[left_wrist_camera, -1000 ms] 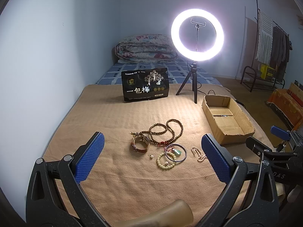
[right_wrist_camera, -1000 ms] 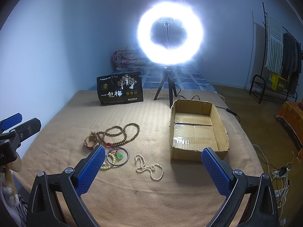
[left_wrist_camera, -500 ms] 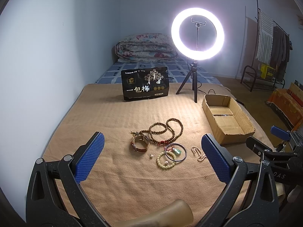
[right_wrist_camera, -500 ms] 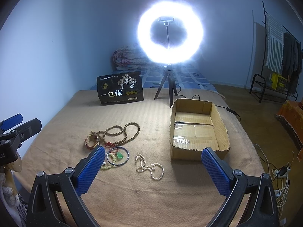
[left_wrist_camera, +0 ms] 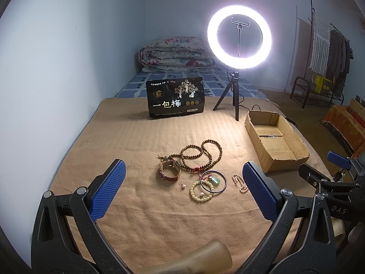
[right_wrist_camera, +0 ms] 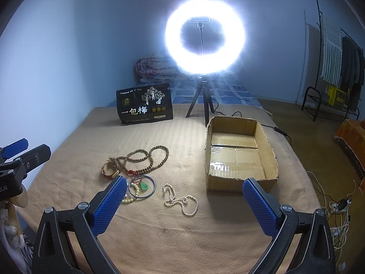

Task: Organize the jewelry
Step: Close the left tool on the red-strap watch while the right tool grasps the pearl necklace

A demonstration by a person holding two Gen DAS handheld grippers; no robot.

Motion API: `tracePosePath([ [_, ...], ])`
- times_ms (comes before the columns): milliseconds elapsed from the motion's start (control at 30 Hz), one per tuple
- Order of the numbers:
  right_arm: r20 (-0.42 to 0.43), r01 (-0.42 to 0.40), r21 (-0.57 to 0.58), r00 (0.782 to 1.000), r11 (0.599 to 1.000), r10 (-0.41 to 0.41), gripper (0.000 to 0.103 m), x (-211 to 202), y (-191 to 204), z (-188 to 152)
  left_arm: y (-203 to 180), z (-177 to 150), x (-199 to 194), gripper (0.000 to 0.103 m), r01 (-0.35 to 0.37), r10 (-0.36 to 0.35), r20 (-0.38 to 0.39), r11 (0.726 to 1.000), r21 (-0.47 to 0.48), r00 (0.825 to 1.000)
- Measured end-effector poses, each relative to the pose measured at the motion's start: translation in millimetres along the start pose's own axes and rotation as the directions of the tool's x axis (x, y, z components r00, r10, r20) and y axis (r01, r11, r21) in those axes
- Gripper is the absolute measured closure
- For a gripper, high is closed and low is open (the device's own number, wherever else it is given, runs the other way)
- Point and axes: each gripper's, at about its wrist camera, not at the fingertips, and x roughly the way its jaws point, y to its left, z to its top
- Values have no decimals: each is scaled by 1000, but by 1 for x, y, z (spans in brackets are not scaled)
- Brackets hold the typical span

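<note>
Both the left gripper [left_wrist_camera: 182, 189] and right gripper [right_wrist_camera: 184, 203] hover with fingers apart and empty above a tan blanket-covered bed [left_wrist_camera: 136, 141]. The jewelry lies clustered beside an empty brown cardboard box [right_wrist_camera: 239, 157]: a long brown wooden bead necklace [left_wrist_camera: 203, 153], a thin dark metal bangle [left_wrist_camera: 213, 181] and a white pearl strand [right_wrist_camera: 180, 199]. Overlapping loops could snag, dragging neighbouring pieces along on any lift.

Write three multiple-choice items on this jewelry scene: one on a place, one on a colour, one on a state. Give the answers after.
1. Where does the pearl necklace lie?
A. inside the cardboard box
B. on the blanket between the dark bangle and the box
C. against the black pouch

2. What colour is the pendant inside the dark bangle?
A. green
B. blue
C. yellow

3. How is the cardboard box?
A. taped shut
B. full of beads
C. open and empty

Answers:
1 B, it lies on the blanket, left of the box and right of the bangle.
2 A, the small stone shows bright green.
3 C, only the taped floor shows inside.
</note>
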Motion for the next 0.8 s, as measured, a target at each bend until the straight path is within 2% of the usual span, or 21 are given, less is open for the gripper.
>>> tracePosePath([
  [267, -37, -2, 9, 999, 1000, 2, 0, 13, -7, -1, 8, -4, 13, 0, -30, 30, -19, 1000, -11, 999],
  [600, -141, -47, 72, 988, 996, 57, 16, 40, -26, -6, 25, -6, 41, 0, -67, 66, -56, 998, -13, 996],
  [700, -169, -56, 75, 983, 996, 68, 20, 48, -28, -8, 38, -5, 56, 0, -42, 38, -94, 998, -43, 995],
  [800, -187, -68, 73, 979, 995, 80, 22, 56, -28, -6, 50, -3, 73, 0, -49, 41, -121, 997, -64, 992],
])
